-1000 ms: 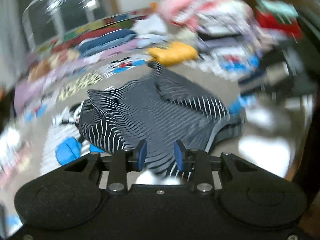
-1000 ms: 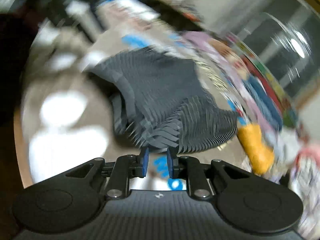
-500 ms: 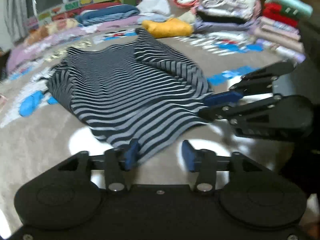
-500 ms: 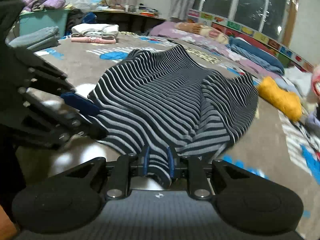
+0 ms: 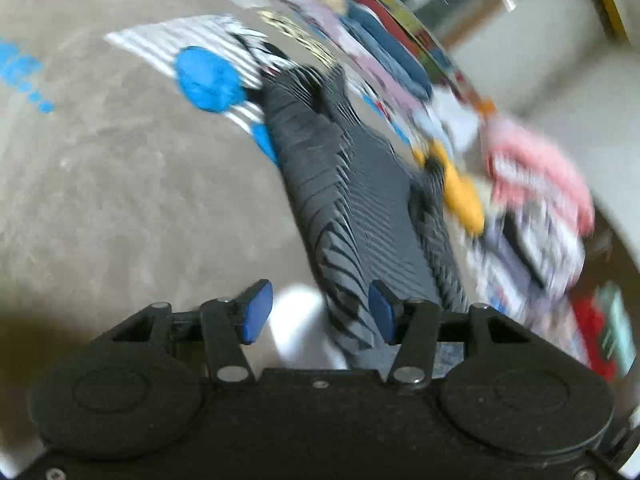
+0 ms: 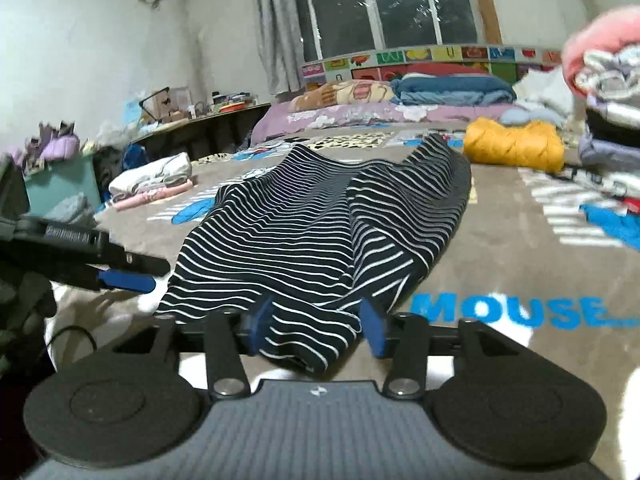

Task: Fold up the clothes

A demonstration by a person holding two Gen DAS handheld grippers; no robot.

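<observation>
1. left wrist view: blurred by motion. shows the left gripper (image 5: 318,314) with blue pads spread wide, gripping nothing; the near end of the striped garment (image 5: 360,208) runs up between them, closer to the right pad. lies as a long narrow band on the taupe printed blanket (image 5: 120,184), stretching far and to the right toward a yellow bundle (image 5: 460,192) and blurred stacks of folded clothes (image 5: 540,216).

2. right wrist view: sharp. shows the right gripper (image 6: 316,328) likewise spread wide, near hem of the striped garment (image 6: 312,240) bunched between the pads, not pinched. spread lengthwise on the blanket (image 6: 500,264), dark navy with thin white stripes, a ridge running down the middle, left and right edges curling under. left gripper (image 6: 120,280) visible at left, just beside the hem's left corner. yellow bundle (image 6: 514,144) far right, folded piles (image 6: 156,180) far left.

3. handling, as judged: thin knit, light, soft and limp; drapes and wrinkles readily, unlikely to slip from rubbery pads, nothing fragile. best taken at hem corners or a doubled edge, pinching all layers, one corner per gripper, so the cloth lifts evenly.

4. stage: fits either laid flat for folding or partly folded lengthwise; cannot tell which.
</observation>
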